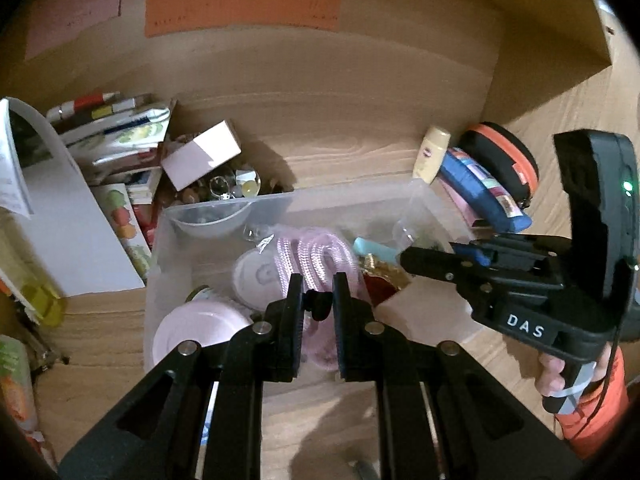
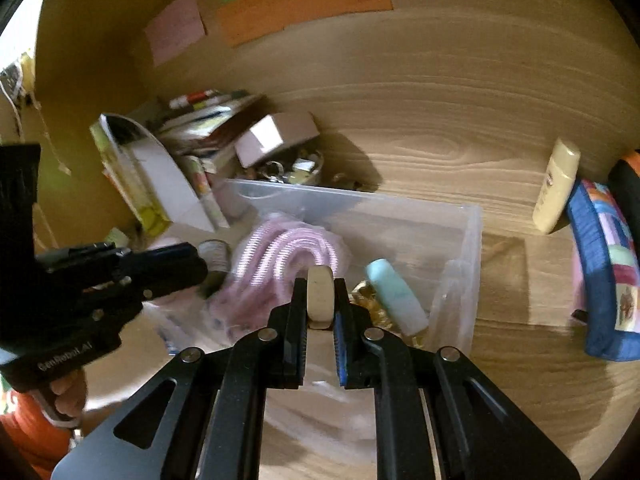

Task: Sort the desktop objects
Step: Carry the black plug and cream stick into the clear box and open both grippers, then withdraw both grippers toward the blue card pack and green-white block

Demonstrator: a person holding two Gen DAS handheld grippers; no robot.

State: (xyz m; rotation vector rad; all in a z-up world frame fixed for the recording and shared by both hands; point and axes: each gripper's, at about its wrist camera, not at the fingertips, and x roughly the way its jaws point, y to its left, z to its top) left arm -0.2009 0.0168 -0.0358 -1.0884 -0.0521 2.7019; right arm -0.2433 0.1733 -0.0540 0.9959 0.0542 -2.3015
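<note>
Wooden desk [image 1: 340, 152] with clear bin [image 1: 360, 196], cream bottle [image 1: 432, 152], blue pouch [image 1: 480, 188], stacked booklets [image 1: 120, 140].

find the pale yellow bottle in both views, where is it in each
Left wrist view: the pale yellow bottle is upper right of centre, leaning just beyond the clear bin's far right corner.
Right wrist view: it is at the right edge, beside the blue pouch.
Shared landmark: the clear bin with the pink rope.
</note>
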